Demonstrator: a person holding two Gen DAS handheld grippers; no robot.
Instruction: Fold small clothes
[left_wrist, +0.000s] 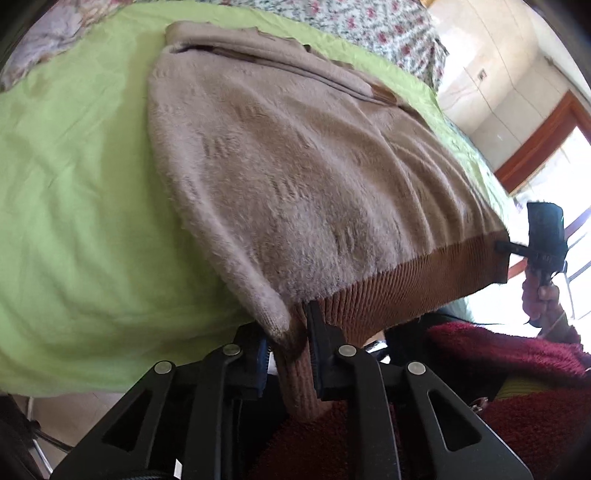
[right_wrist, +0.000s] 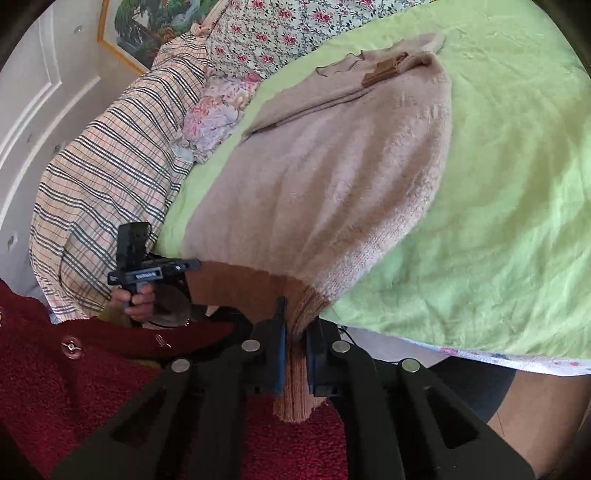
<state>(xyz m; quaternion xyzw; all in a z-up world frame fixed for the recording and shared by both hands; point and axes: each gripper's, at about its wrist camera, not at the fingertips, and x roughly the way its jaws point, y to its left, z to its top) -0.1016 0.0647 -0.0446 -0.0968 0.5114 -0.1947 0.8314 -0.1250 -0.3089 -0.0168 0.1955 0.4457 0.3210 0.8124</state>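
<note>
A fuzzy beige sweater (left_wrist: 295, 158) with a brown ribbed hem (left_wrist: 406, 284) lies on a light green sheet (left_wrist: 74, 184), collar at the far end. My left gripper (left_wrist: 291, 332) is shut on the hem's left corner. My right gripper (right_wrist: 295, 325) is shut on the hem's other corner, lifted off the bed edge. The sweater also shows in the right wrist view (right_wrist: 332, 166). The right gripper shows in the left wrist view (left_wrist: 517, 249) and the left gripper in the right wrist view (right_wrist: 192, 265), each pinching the hem.
A plaid pillow (right_wrist: 110, 177) and floral bedding (right_wrist: 266, 33) lie at the bed's far side. The person's dark red fuzzy cardigan (right_wrist: 55, 369) is close below both grippers. A window with a wooden frame (left_wrist: 546, 136) stands at the right.
</note>
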